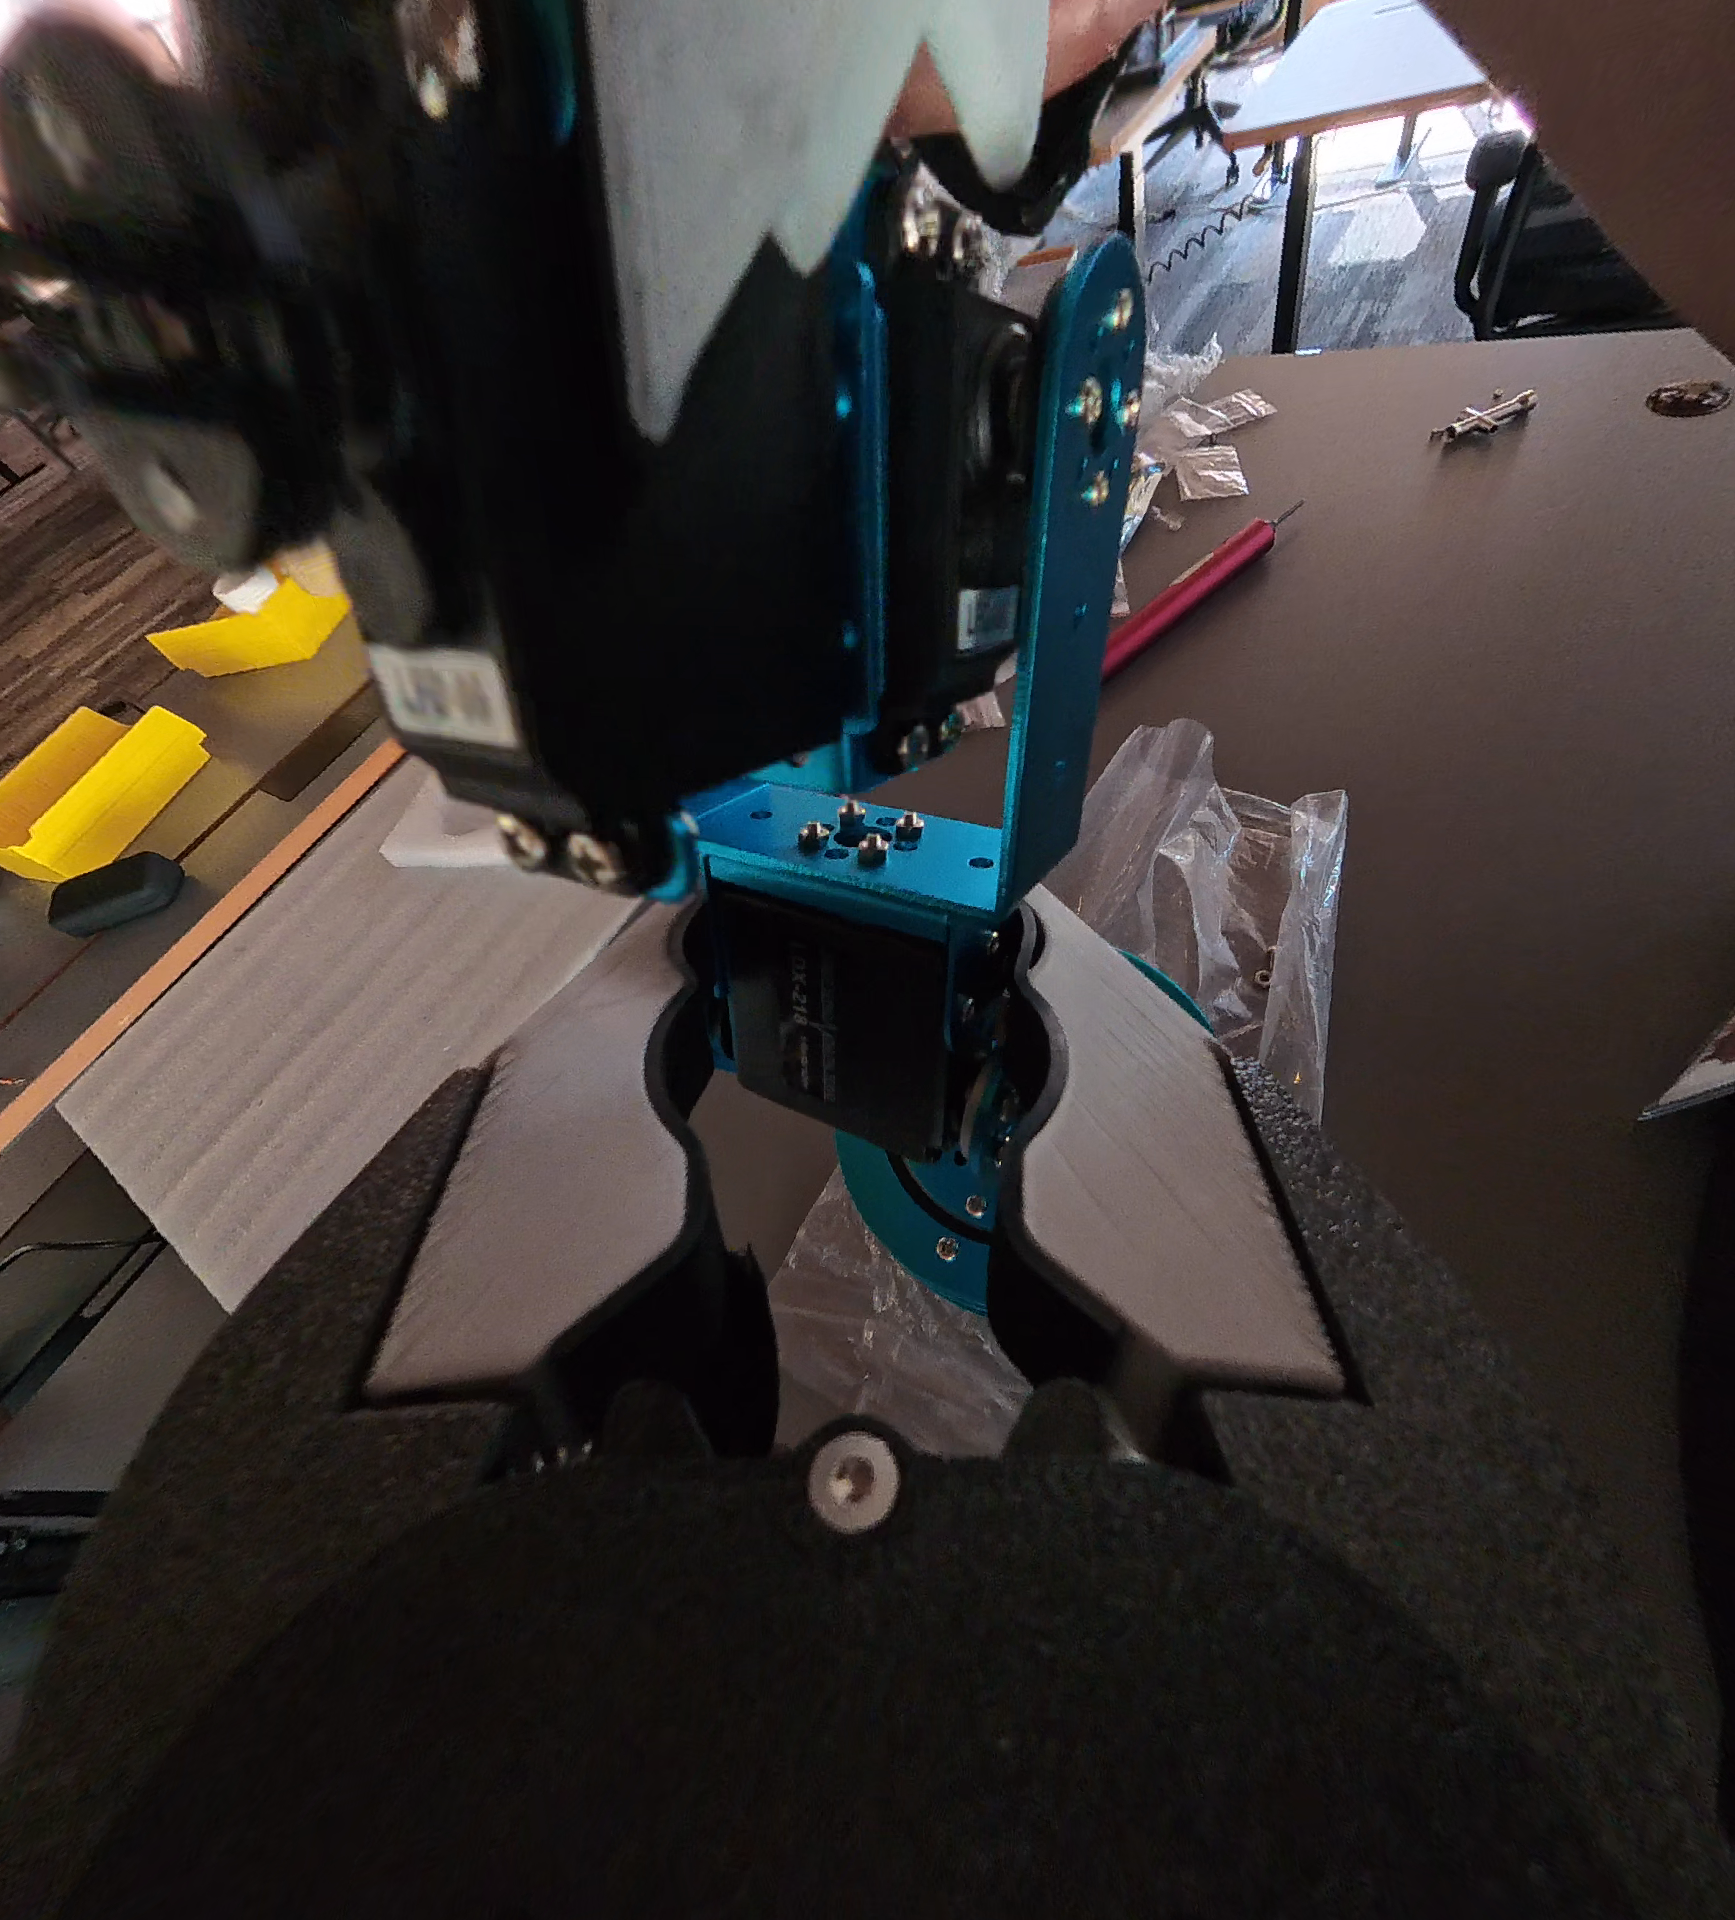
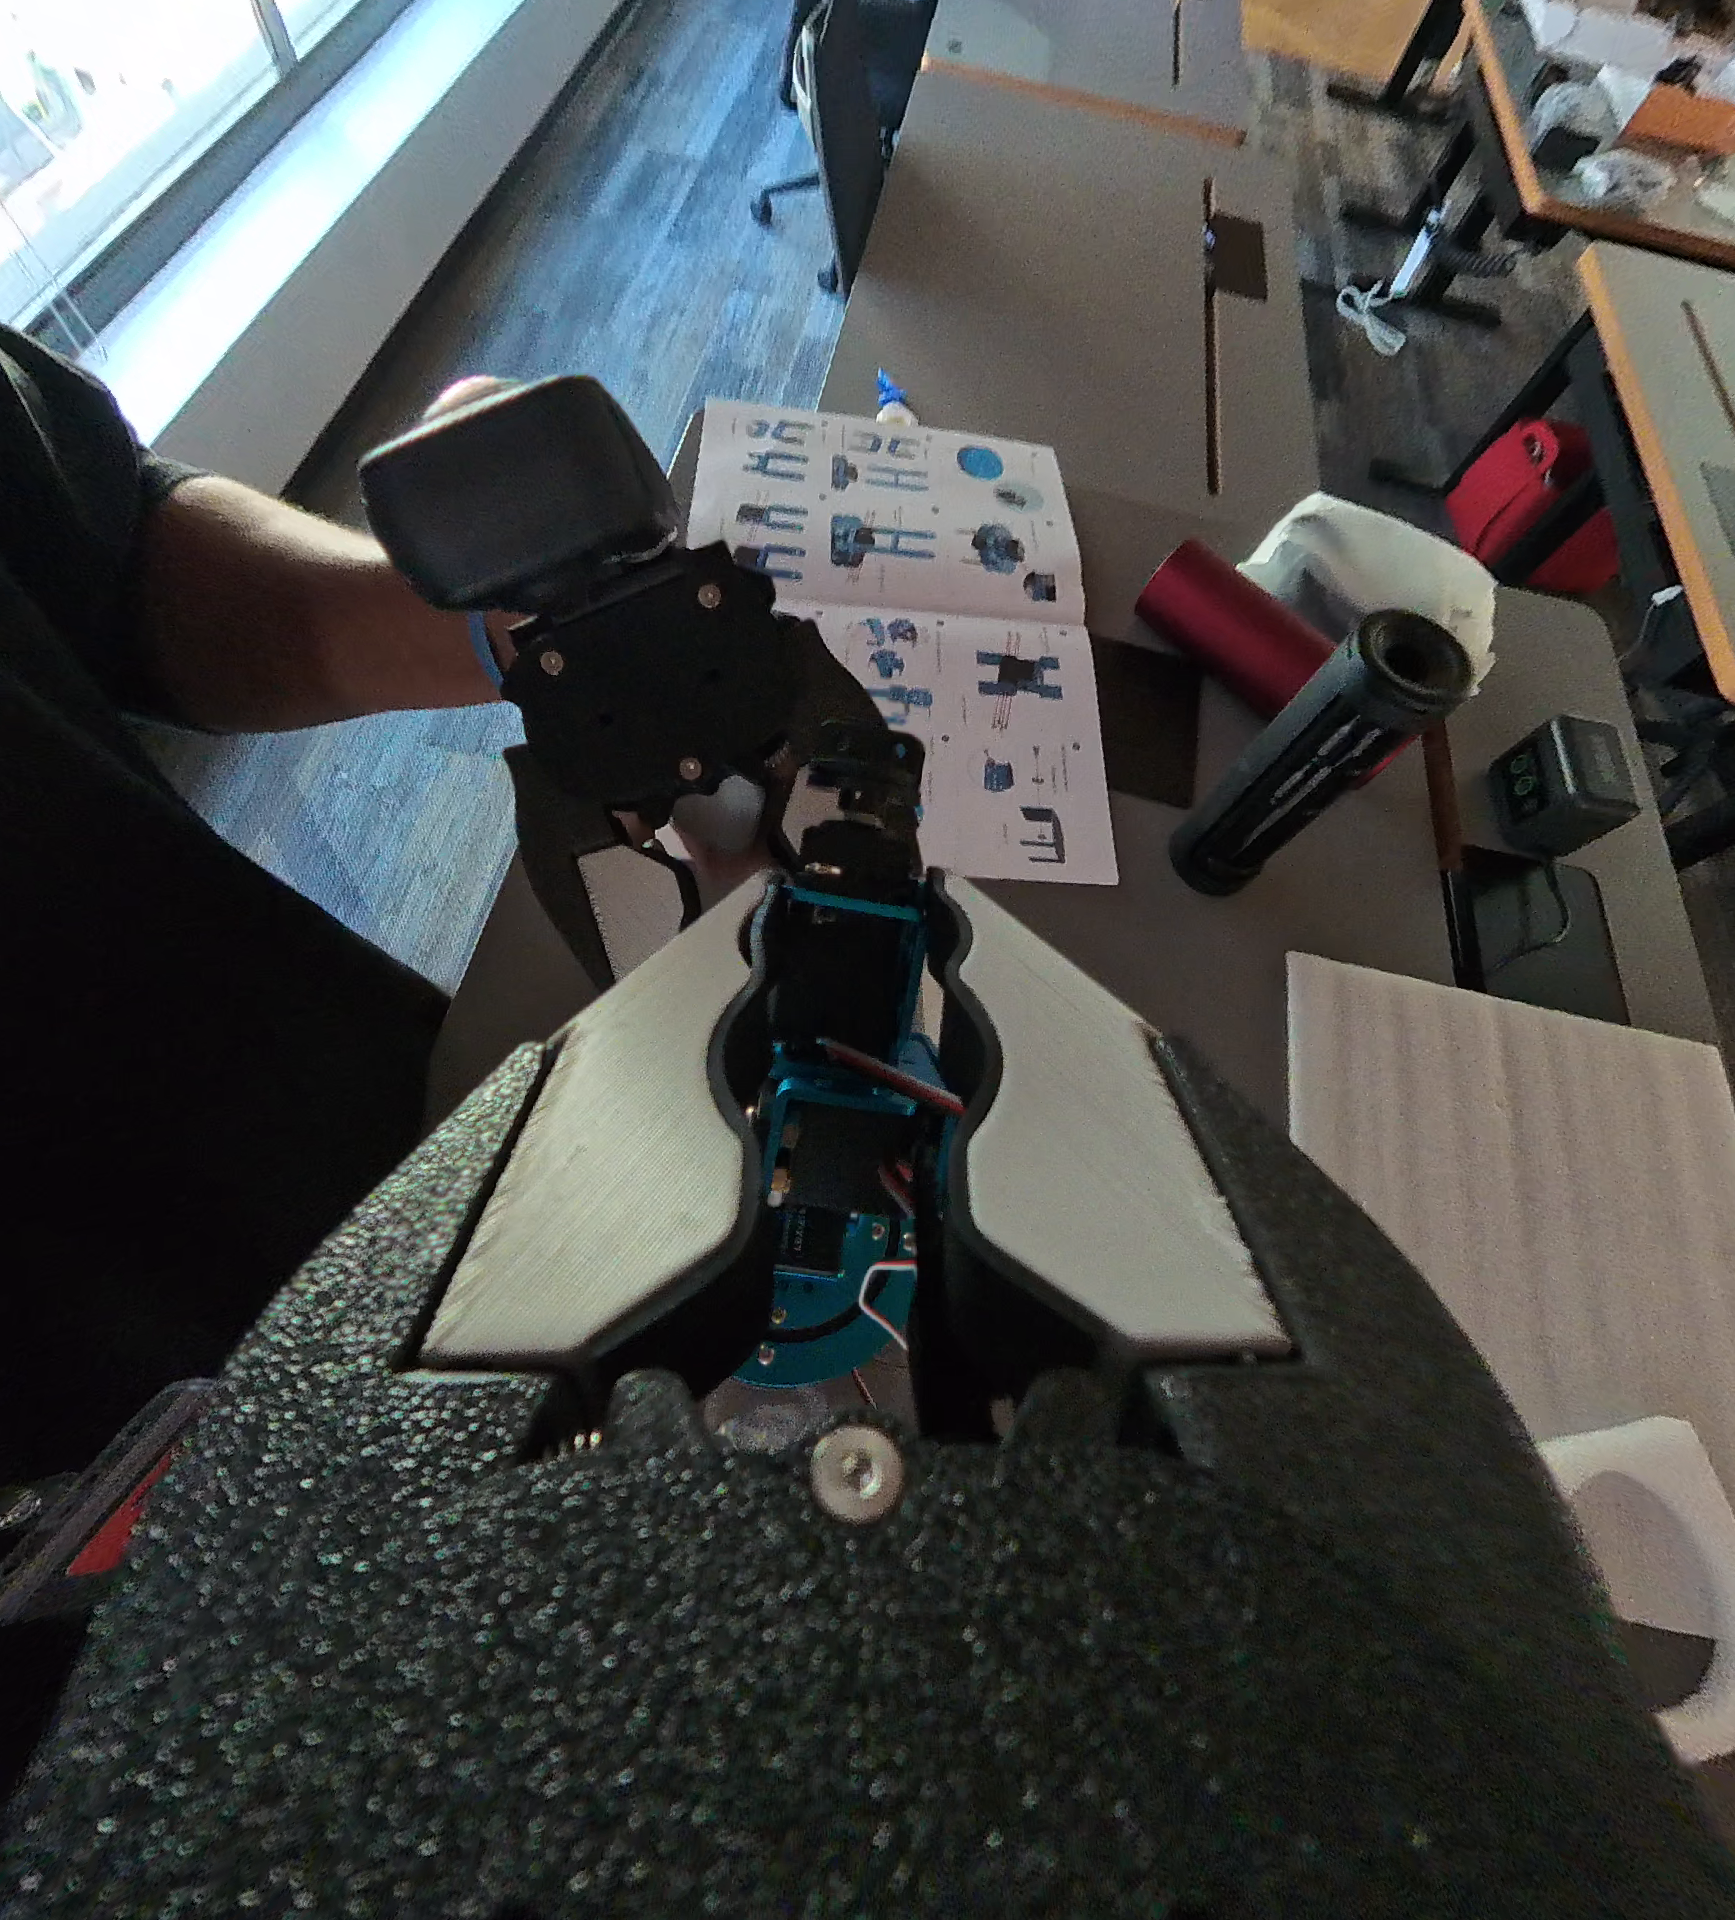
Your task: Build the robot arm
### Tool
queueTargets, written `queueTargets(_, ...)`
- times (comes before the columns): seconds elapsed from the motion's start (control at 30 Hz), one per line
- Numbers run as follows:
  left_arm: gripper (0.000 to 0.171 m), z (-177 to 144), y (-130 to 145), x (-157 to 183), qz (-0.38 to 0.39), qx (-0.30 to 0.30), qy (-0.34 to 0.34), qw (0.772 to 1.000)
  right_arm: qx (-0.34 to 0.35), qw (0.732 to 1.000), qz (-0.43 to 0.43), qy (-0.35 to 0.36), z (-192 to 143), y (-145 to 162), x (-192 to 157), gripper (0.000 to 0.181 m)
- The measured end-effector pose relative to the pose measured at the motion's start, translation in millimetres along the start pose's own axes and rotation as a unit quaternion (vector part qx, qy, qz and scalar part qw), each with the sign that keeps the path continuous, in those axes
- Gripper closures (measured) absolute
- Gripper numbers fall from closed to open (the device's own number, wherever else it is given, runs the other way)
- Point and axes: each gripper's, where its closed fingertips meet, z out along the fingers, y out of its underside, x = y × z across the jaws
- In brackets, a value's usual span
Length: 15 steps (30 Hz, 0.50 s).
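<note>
grippers are both closing on the blue servo arm [image 1: 842,966], which is standing upright on the surface [image 1: 1465,727]: your left gripper [image 1: 858,997] is clamping its lower servo, your right gripper [image 2: 847,914] is gripping higher up. its long axis is running vertically between them, your left being nearer the base.

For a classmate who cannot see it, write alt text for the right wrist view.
The right hand-held gripper clamps a blue and black servo arm assembly above a grey table. Beyond it are the left hand-held gripper, an open instruction booklet and white foam sheets.
</note>
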Motion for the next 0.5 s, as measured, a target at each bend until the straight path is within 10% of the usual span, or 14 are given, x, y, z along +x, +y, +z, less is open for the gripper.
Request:
queueTargets(0.3, 0.101, 0.5, -1.4, -1.6, -0.044, 0.018, -0.021, 0.999, 0.1, 0.992, 0.0, 0.079, -39.9, -18.9, 6.4, 0.142)
queueTargets(0.5, 0.092, -15.7, 11.5, -5.9, -0.103, 0.017, -0.037, 0.994, 0.205, 0.963, 0.081, 0.154, -85.1, 42.0, -0.8, 0.129)
